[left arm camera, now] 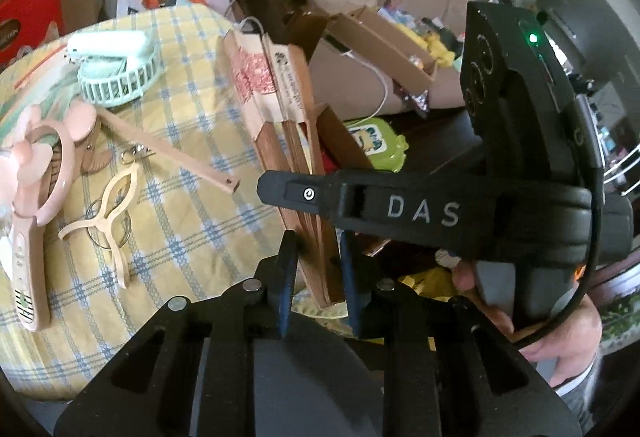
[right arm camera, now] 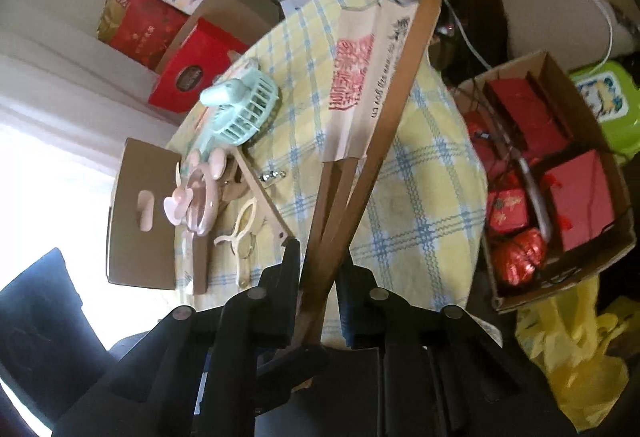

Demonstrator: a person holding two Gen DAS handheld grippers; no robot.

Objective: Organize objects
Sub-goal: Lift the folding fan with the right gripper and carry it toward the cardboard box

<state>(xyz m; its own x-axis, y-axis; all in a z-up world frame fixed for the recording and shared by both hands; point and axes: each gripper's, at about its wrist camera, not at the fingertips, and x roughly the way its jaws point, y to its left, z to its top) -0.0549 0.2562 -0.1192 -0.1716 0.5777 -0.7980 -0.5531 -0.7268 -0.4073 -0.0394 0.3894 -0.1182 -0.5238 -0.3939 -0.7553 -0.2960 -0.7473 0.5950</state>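
Above the yellow checked tablecloth [left arm camera: 192,197], beside the mint fan [left arm camera: 116,77] and pink fan [left arm camera: 36,173] lying on it, a brown folding paper fan [left arm camera: 288,141] is held off the cloth by both tools, nearly folded, its printed leaf partly spread in the right wrist view; the left gripper [left arm camera: 316,257] is clamped narrow on the rib bundle near the pivot and the right gripper [right arm camera: 318,265] is pinched narrow on the ribs too. To finish folding it well, I would keep one grip fixed at the pivot and press the outer guard flat against the pleats without twisting; its long axis runs away from both cameras, pivot end nearest the jaws, leaf end pointing up and away.
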